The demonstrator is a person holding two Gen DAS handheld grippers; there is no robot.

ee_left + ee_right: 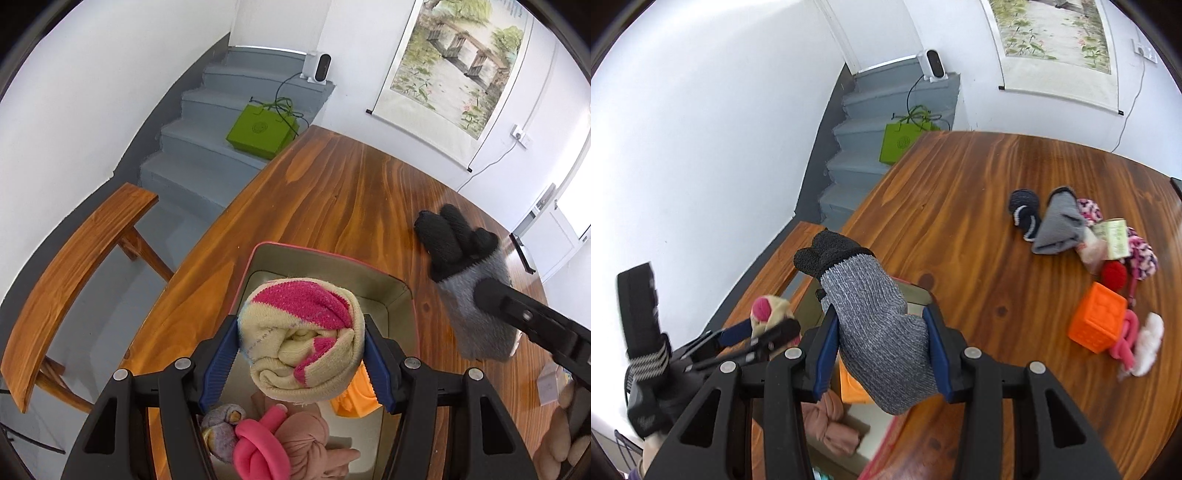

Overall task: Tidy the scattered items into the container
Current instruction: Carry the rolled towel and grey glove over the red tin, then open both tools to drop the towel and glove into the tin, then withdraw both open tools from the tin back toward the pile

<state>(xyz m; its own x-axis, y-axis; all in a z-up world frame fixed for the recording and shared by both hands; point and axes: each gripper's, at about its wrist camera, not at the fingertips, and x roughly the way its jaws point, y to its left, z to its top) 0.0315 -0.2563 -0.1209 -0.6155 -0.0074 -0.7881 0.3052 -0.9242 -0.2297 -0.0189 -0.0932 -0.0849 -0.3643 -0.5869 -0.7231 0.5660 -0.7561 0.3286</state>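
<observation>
Wooden table (351, 192) ran beside grey stairs under a hanging scroll. Left gripper (301, 350) pinched a rolled cream-and-pink sock (299, 332) directly over the open container (266, 258), which already held a pink knot and peach cloth. Right gripper (882, 332) clamped a grey-and-black glove (871, 310) above the container's right rim, apparently half over the table; the view was blurred there. Risk: released from there, the glove could drape the rim or fall outside, and the two grippers, close together, could collide. Scattered pile (1104, 266) remained far right.
</observation>
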